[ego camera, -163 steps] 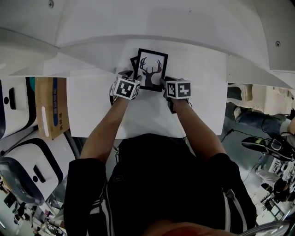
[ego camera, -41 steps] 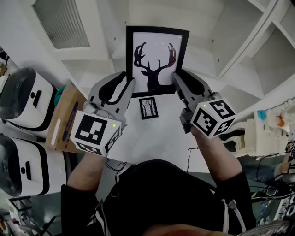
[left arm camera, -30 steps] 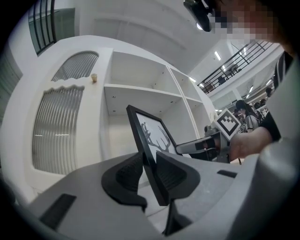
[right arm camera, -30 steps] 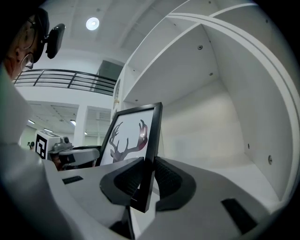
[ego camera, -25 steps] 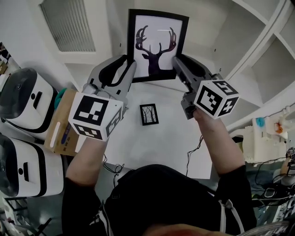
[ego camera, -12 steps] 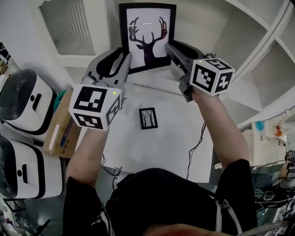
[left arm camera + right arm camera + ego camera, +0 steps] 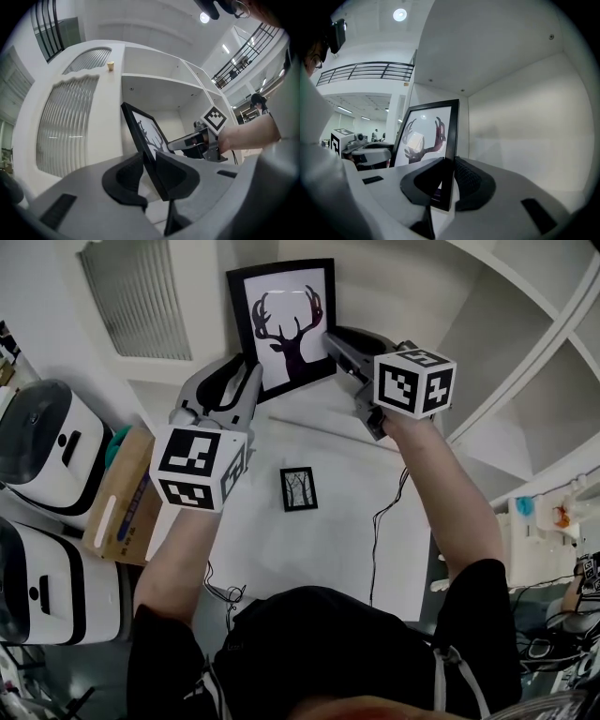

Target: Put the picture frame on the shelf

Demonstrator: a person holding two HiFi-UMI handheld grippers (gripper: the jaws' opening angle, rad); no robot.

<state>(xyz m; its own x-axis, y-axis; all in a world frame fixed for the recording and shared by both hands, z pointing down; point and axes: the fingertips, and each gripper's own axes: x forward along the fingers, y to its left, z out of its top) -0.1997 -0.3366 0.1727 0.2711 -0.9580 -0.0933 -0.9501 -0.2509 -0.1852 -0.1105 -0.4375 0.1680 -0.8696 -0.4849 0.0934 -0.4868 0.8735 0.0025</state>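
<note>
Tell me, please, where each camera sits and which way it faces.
Head view: on the person's head, facing down; shows both arms, left gripper, right gripper, frame.
Left gripper view: on that gripper, facing along its fingers, shut on the frame's edge, toward the shelf and right gripper.
Right gripper view: on that gripper, facing along its fingers, shut on the opposite edge, into the shelf.
Shared: the frame, in all three.

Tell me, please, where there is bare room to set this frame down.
The shelf compartment behind the picture frame is bare to its walls. The table is free around the small frame. Crowded left of it: a cardboard box and white appliances.
</note>
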